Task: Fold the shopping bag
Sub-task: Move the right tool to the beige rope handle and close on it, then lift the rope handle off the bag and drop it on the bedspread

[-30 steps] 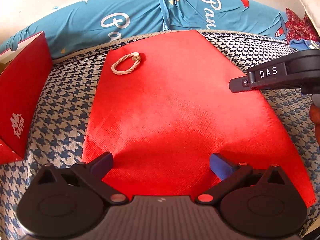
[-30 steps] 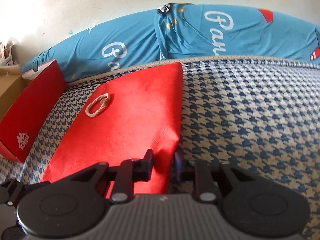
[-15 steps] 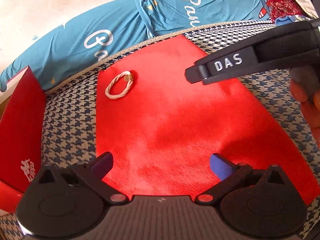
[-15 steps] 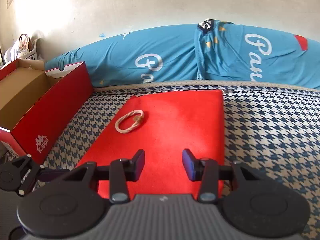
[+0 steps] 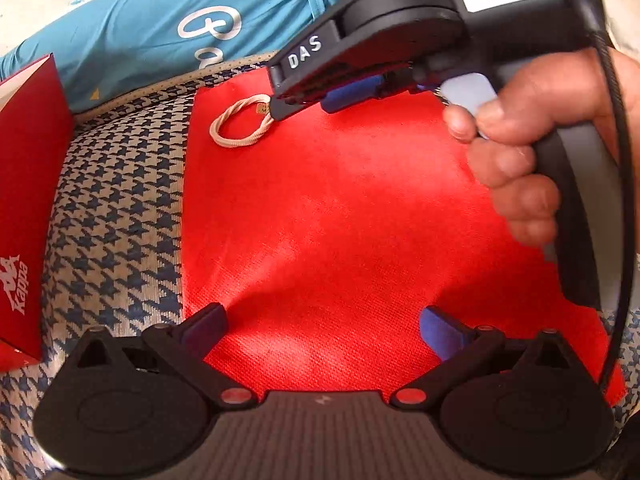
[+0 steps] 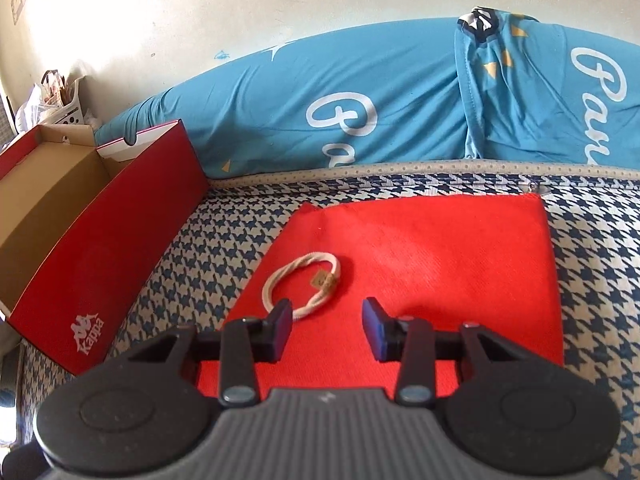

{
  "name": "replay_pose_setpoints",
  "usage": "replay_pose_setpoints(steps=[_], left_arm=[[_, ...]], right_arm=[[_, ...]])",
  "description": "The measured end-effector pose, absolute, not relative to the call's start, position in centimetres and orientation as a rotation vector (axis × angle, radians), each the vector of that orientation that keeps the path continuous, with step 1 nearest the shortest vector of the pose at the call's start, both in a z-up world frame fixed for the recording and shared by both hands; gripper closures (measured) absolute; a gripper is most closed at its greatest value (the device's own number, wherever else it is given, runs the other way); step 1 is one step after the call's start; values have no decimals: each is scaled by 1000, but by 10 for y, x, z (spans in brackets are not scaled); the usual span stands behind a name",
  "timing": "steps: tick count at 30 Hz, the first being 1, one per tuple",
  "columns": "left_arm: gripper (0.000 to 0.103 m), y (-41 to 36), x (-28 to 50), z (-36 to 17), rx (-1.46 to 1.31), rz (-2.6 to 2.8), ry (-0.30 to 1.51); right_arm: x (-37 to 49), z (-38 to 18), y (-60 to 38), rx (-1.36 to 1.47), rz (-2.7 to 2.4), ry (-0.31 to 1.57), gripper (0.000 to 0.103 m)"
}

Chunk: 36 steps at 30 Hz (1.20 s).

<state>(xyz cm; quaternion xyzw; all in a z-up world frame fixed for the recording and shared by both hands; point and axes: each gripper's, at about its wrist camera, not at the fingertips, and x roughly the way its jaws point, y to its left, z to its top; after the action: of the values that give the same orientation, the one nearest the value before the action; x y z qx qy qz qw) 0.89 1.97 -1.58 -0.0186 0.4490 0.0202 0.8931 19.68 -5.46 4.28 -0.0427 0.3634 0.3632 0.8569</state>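
Judging by its weave and the way it lies flat, we take the red shopping bag [image 6: 432,264], spread on the houndstooth bedcover [image 6: 592,264], to be light, limp, non-woven cloth, best pinched at a corner or edge; its cord loop [image 6: 302,284] rests on top and could snag. Our right gripper [image 6: 326,328], jaws apart and empty, has swung from the bag's right edge to just short of the loop. Our left gripper [image 5: 322,330] hangs wide open over the near edge, little changed.

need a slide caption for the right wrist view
Open right gripper hovers at a cord loop on the flat red bag, red shoebox beside.
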Motion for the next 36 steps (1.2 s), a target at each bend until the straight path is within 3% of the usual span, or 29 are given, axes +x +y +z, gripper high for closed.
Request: replay_pose_setpoints(steps=[10, 12, 14, 16, 22, 36], left_arm=[[0, 18, -2, -18, -59, 80, 931], [0, 18, -2, -18, -60, 82, 932], [0, 16, -4, -17, -60, 83, 933], [0, 14, -6, -16, -61, 84, 934], [0, 18, -4, -19, -61, 84, 932], [0, 14, 2, -15, -22, 85, 895]], right_arm=[[213, 23, -26, -147, 760, 790, 67], [214, 18, -22, -167, 756, 781, 70], [213, 17, -20, -190, 751, 766, 83], [212, 15, -18, -213, 742, 753, 89], [208, 15, -17, -241, 725, 728, 97], [203, 46, -52, -192, 669, 652, 98]])
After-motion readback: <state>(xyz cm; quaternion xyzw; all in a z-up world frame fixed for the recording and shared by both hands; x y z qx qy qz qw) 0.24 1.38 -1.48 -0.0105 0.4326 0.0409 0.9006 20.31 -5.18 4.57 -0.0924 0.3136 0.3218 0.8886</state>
